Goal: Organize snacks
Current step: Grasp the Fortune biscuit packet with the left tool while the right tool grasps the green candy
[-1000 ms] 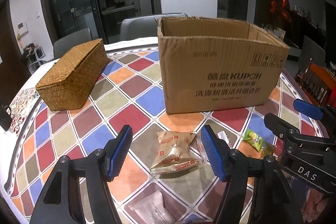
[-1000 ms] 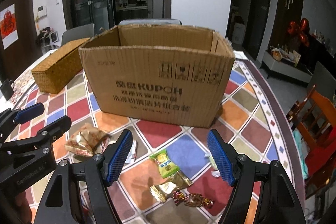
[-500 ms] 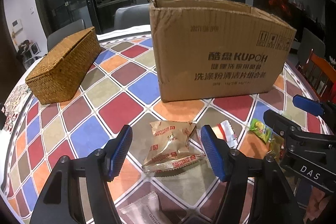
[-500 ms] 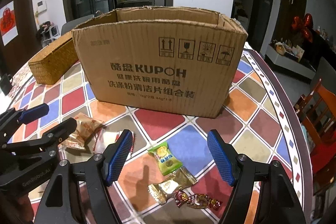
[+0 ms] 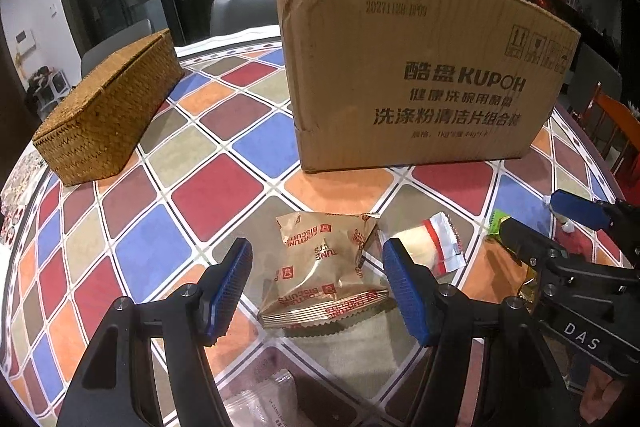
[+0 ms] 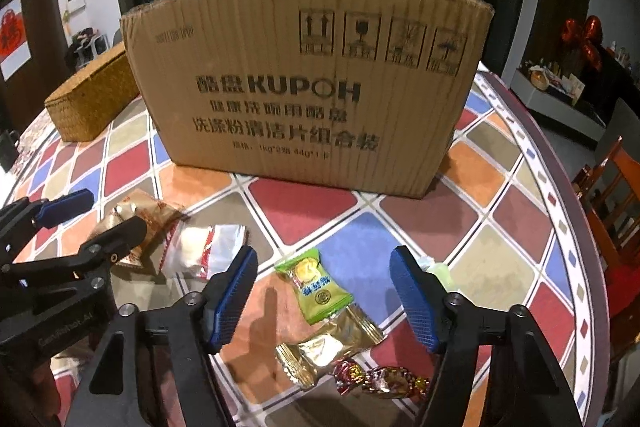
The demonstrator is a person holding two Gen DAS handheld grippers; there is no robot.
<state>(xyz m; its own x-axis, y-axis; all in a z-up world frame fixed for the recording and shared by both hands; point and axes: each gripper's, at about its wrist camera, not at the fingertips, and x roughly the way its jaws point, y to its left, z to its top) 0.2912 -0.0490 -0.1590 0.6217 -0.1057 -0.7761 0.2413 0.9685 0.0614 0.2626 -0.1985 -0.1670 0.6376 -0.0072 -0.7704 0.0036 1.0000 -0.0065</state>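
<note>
Both my grippers have come down toward the table (image 5: 256, 163) since a moment ago, the cardboard box (image 5: 416, 75) now looming taller ahead; I judge two pickups are close. Left gripper (image 5: 316, 287): jaws spread, nothing pinched, a tan crinkled foil biscuit packet (image 5: 324, 267) lying between the blue ribbed pads, untouched. Just right of it, a clear plastic sachet (image 5: 430, 247) with red trim. Right gripper (image 6: 324, 299): jaws closing, not yet pressing, a glossy green candy wrapper (image 6: 316, 287) between them; beneath it a gold foil wrapper (image 6: 332, 343), and nearer me a twisted red-gold sweet (image 6: 380, 379). Box: corrugated, open-topped, straight ahead of both grippers, the likely destination. Woven wicker basket (image 5: 108, 119): rectangular, lidded, far left of the left gripper. Table covering: smooth, multicoloured diamond tiles.
</note>
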